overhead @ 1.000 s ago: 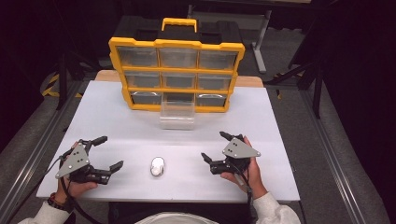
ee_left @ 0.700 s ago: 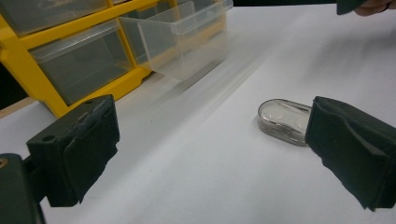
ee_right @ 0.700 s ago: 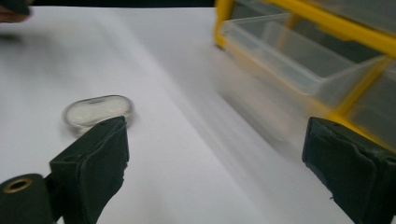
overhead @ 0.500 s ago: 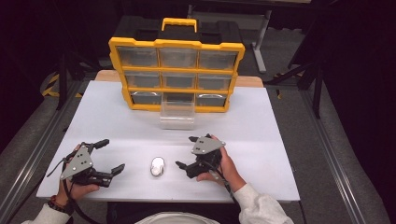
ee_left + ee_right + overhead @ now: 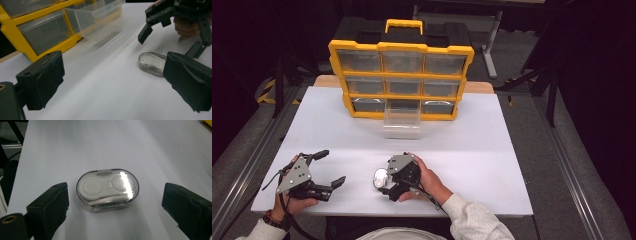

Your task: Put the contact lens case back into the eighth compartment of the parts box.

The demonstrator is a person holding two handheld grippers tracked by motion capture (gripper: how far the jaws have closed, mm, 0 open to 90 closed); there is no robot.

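A small oval clear case (image 5: 380, 177) with a white insert lies on the white table (image 5: 472, 145) near its front edge. My right gripper (image 5: 386, 181) hovers right at the case, open, its jaws standing on either side of the case (image 5: 107, 189) without touching it. My left gripper (image 5: 330, 168) is open at the front left, well apart from the case (image 5: 151, 64). In the left gripper view the right gripper (image 5: 172, 37) hangs just beyond the case. A clear drawer (image 5: 402, 122) stands pulled out in front of the yellow organizer (image 5: 401, 80).
The yellow organizer with several clear drawers and a black back stands at the table's far middle. Dark floor and metal stands surround the table. A wide bare stretch of table lies to the right of my right hand.
My right gripper has moved left from the front right of the table to the oval case and now straddles it. The left gripper has hardly shifted.
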